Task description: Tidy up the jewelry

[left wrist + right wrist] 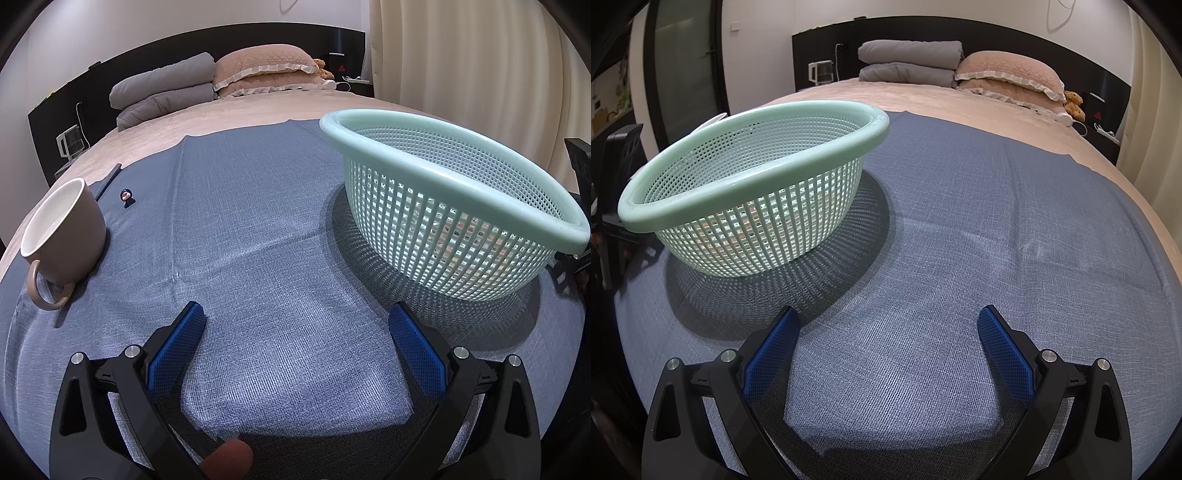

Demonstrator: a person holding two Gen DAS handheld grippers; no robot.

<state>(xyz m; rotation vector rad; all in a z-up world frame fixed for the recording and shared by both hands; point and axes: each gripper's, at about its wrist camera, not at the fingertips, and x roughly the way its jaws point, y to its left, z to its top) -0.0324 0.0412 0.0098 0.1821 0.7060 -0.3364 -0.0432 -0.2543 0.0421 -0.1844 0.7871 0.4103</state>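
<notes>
Looking along our left tool [295,317], we see its two blue pads [177,347] spread wide apart with nothing between them. A fingertip [229,458] peeks in at the bottom middle of the frame. Our right tool [886,321] is spread wide too, and it grips nothing.

Both tools hang over a blue cloth [280,229] that lies flat on a bed [236,107].

A green basket [454,206] with many small holes sits on the cloth. It fills the right side of the left view and the left side of the right view [753,192]. Through its holes we see small bits of colour at the bottom, but we cannot tell what they are.

A tan cup [62,236] stands at the left edge of the left view, with its handle pointing toward us. It looks white inside.

Just beyond the cup, in the upper left of the frame, a tiny dark trinket [126,195] with a pink spot rests on the cloth. It is well apart from the basket. It is too small for us to say what it is.

Far back at the top of both views we see grey bedding [908,61] and pink pillows [1008,74] stacked by a dark headboard [147,55]. A small toy bear [1074,103] sits beside the pillows in the right view.
</notes>
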